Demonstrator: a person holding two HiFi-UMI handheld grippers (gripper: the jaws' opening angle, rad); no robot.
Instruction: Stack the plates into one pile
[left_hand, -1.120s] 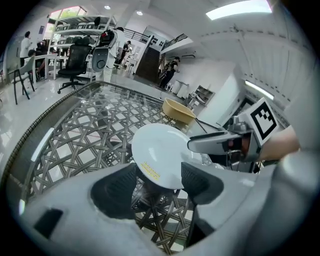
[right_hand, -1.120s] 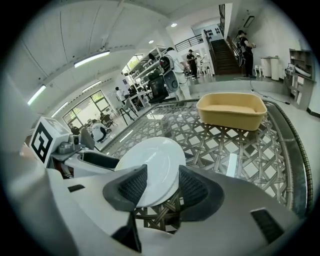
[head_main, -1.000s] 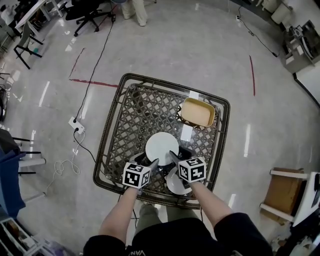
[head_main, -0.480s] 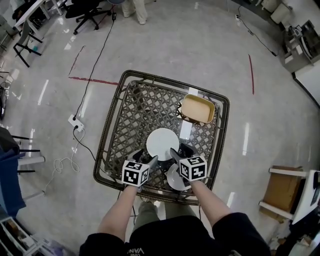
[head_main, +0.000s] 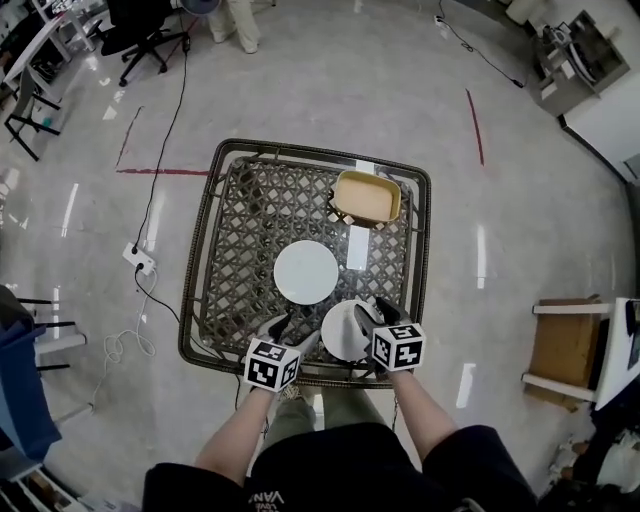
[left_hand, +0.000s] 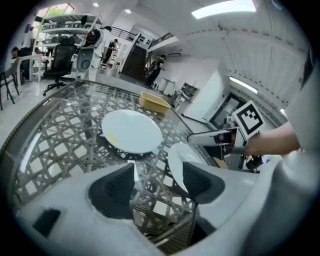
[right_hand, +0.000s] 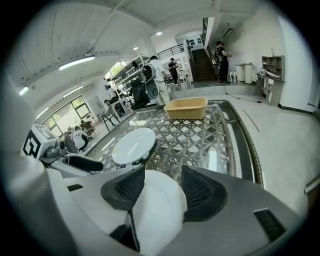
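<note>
plates: 2 (far plate (head_main: 306, 272), near plate (head_main: 338, 335)) | tan tub (head_main: 366, 197): 1 | lattice table (head_main: 250, 220): 1

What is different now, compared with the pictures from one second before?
Both grippers drew back toward the person, jaws just opening: left gripper with nothing between them, right gripper over the small plate, not gripping it. Plates, including the large plate, and tub stayed.

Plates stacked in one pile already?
No, the larger white plate and the smaller white plate lie side by side on the table.
</note>
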